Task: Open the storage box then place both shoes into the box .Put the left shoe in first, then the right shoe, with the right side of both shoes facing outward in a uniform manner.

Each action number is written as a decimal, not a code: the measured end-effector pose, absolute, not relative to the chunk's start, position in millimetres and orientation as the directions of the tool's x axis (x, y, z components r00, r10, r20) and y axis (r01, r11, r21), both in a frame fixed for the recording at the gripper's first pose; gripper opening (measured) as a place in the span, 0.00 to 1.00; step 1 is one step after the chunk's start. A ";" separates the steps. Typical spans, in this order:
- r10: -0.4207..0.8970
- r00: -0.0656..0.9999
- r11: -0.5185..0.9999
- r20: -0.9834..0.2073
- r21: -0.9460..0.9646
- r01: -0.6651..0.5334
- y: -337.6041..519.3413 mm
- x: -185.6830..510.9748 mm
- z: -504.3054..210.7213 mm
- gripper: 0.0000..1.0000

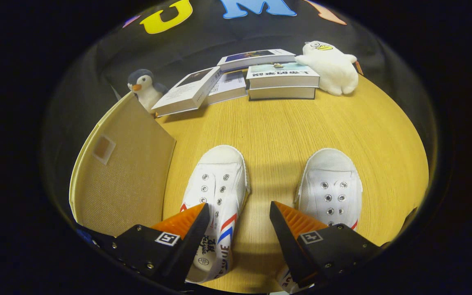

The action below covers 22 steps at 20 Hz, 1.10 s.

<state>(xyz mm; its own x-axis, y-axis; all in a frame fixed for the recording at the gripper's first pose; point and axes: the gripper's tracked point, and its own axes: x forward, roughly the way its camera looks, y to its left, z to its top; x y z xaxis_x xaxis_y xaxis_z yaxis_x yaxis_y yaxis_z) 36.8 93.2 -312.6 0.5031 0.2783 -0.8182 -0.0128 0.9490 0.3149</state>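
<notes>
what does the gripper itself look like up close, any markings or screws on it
The gripper has two wedge-shaped fingers with ribbed inner pads. Each finger sits on a dark, angular block held by small silver screws. Each block carries a small square black-and-white tag on top. No cables are visible.

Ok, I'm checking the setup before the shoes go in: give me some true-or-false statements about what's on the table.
1. Two white shoes lie on the table with toes pointing away from the fingers. True.
2. The gripper is shut on a shoe. False: its fingers are open, holding nothing.
3. The beige box stands beside the shoe nearer the penguin toy. True.
4. Both shoes are in the box. False: both are on the table.
5. Books lie beyond the shoes. True.
</notes>
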 end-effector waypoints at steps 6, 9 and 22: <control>0.340 0.469 0.920 -0.815 0.392 0.014 109.9 38.0 -318.7 0.46; 0.350 0.460 0.919 -0.816 0.395 0.001 107.4 37.0 -318.0 0.36; 0.380 0.483 0.854 -0.789 0.499 0.144 104.7 44.3 -264.6 0.05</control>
<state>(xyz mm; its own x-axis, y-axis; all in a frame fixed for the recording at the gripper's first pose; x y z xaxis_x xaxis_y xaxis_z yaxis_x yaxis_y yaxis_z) 44.3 104.7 -264.6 0.4831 0.3797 -0.7889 0.1442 0.8543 0.4994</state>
